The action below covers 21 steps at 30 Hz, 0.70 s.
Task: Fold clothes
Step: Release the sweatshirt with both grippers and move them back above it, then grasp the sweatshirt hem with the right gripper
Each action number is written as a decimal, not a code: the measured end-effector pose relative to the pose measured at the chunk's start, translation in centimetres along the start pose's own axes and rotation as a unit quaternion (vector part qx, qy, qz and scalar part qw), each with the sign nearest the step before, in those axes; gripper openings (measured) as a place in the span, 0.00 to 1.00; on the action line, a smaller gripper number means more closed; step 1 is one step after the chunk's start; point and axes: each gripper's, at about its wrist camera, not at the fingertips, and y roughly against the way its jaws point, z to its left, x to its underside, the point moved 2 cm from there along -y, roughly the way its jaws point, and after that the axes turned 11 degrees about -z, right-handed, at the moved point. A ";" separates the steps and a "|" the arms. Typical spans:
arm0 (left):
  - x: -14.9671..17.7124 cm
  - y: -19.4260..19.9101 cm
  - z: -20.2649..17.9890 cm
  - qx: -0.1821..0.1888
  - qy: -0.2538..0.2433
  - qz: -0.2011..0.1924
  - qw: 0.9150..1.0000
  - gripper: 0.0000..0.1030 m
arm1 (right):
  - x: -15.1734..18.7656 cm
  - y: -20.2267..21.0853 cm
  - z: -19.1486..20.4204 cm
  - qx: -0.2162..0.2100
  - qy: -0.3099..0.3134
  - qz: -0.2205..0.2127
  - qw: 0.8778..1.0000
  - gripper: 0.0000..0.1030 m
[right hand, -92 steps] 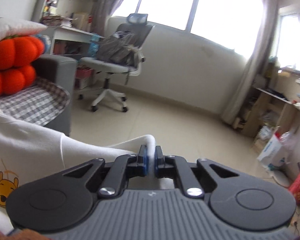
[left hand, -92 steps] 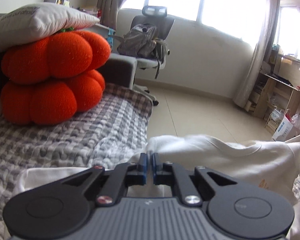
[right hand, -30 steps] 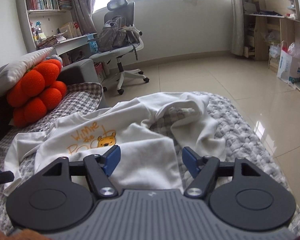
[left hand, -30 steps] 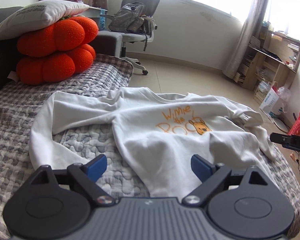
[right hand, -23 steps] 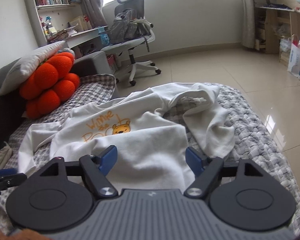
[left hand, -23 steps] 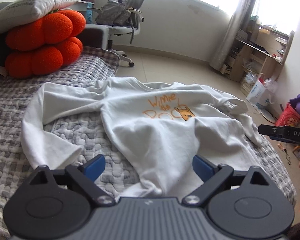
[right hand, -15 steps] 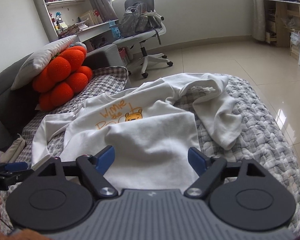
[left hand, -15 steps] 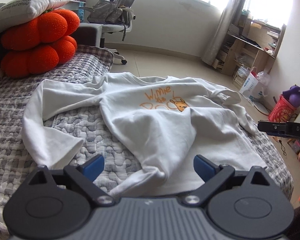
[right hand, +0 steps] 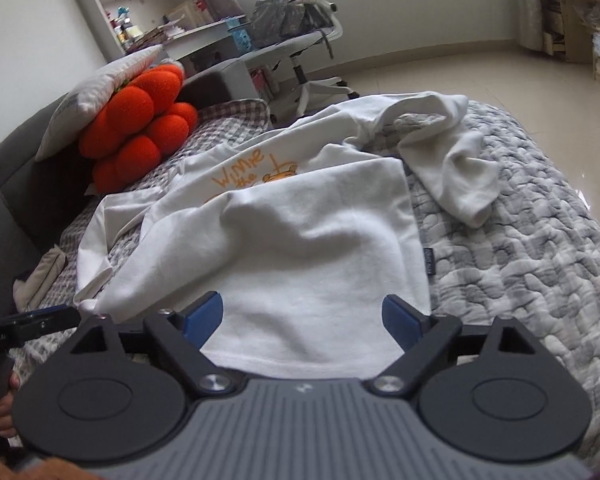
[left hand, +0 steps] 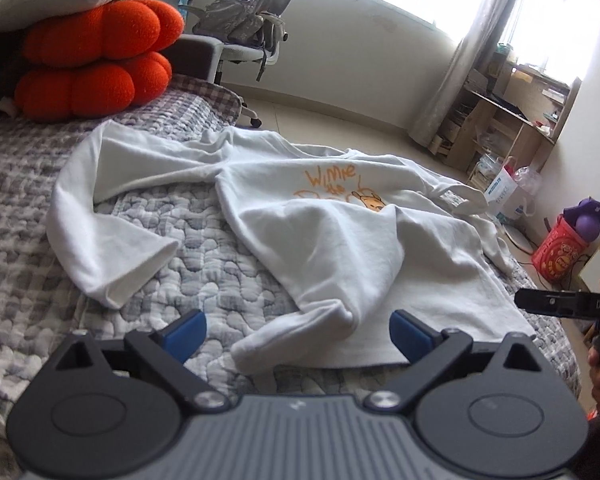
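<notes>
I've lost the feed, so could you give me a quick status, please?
Left gripper open, empty; right gripper opening, empty. White sweatshirt spread face-up on quilt, hem rumpled. Nothing in the way.

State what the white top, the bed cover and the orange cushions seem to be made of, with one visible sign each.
Top: probably soft cotton knit, matte; it drapes in rounded folds.
Cover: quilted woven fabric, puffy stitched bumps.
Cushions: fuzzy plush, likely stuffed; nubbly surface, bulging lobes.

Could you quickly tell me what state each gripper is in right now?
Left gripper: open, holding nothing, above the white sweatshirt's hem.
Right gripper: jaws opening, nothing gripped, sweatshirt lying beneath them.
</notes>
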 end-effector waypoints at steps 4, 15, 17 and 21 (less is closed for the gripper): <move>0.0 -0.1 0.0 -0.003 -0.001 0.000 1.000 0.96 | 0.5 -0.7 1.2 -0.017 0.024 0.012 1.000 0.86; 0.6 -1.6 0.5 -0.026 -0.021 0.034 0.999 0.96 | 2.6 -3.1 3.4 -0.037 0.086 0.069 0.993 0.87; 0.8 -1.9 0.6 -0.028 -0.021 0.045 0.998 0.96 | 2.9 -3.3 3.7 -0.039 0.100 0.076 0.991 0.87; 1.0 -2.2 0.7 -0.027 -0.019 0.054 0.998 0.96 | 3.6 -3.6 4.5 -0.043 0.131 0.082 0.987 0.91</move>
